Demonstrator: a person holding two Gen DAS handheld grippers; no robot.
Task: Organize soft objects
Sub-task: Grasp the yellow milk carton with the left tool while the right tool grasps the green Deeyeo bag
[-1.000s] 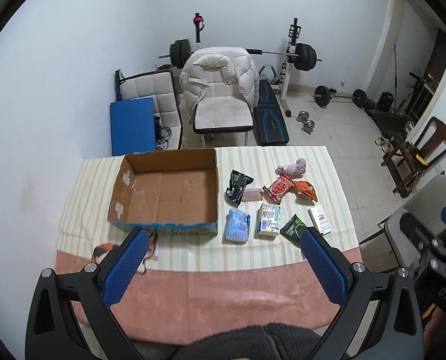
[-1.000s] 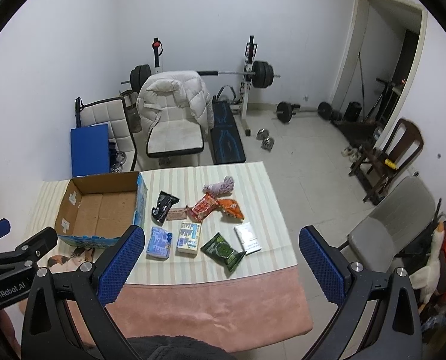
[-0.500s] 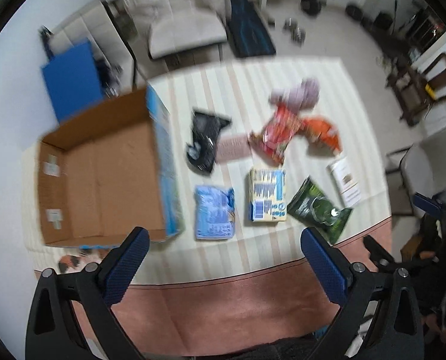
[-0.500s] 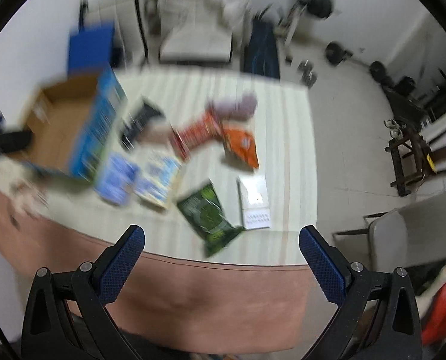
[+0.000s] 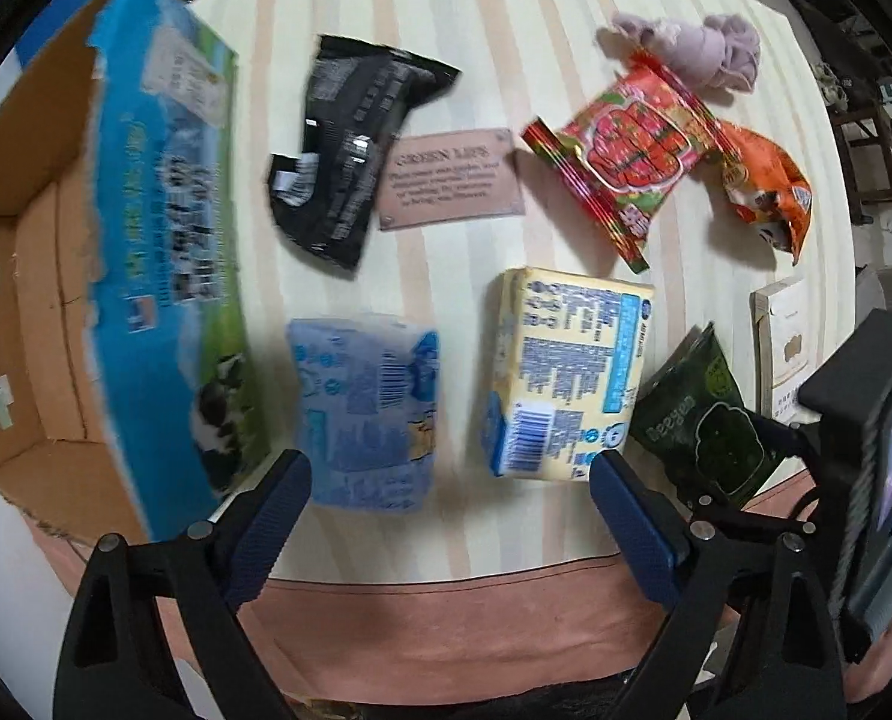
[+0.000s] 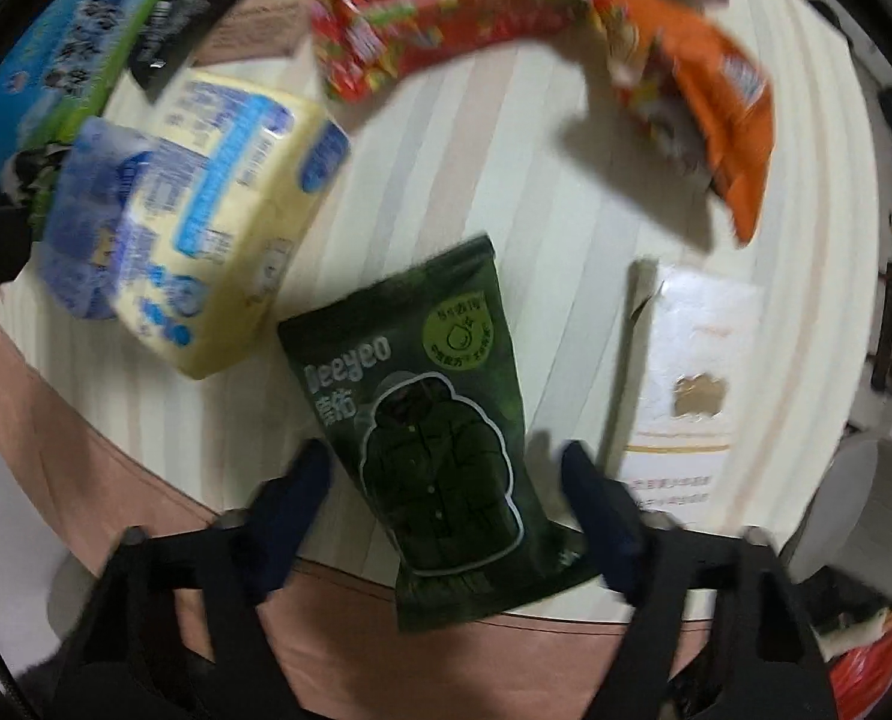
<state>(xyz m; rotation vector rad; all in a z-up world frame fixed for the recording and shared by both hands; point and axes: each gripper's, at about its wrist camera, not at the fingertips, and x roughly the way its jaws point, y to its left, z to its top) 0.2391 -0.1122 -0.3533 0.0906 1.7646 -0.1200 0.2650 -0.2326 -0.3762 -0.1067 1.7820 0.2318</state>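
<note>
Soft packs lie on a striped tablecloth. My left gripper (image 5: 449,507) is open above the near edge, between a blue tissue pack (image 5: 365,411) and a yellow tissue pack (image 5: 569,372). My right gripper (image 6: 446,495) is open, its fingers either side of a dark green pouch (image 6: 434,426), which also shows in the left wrist view (image 5: 707,426). Farther off lie a black pouch (image 5: 350,144), a red snack bag (image 5: 632,150), an orange snack bag (image 5: 767,186) and a purple cloth (image 5: 704,51). The yellow pack (image 6: 224,210) lies left of the right gripper.
An open cardboard box (image 5: 86,252) with a blue printed side stands at the left. A brown card (image 5: 452,177) and a white flat box (image 6: 695,360) lie among the packs. The table's pink front edge (image 5: 446,624) is near. A grey chair (image 6: 866,516) stands at the right.
Both grippers have dropped from high above the room down close to the table. The right gripper has come down around the green pouch. Both stay open.
</note>
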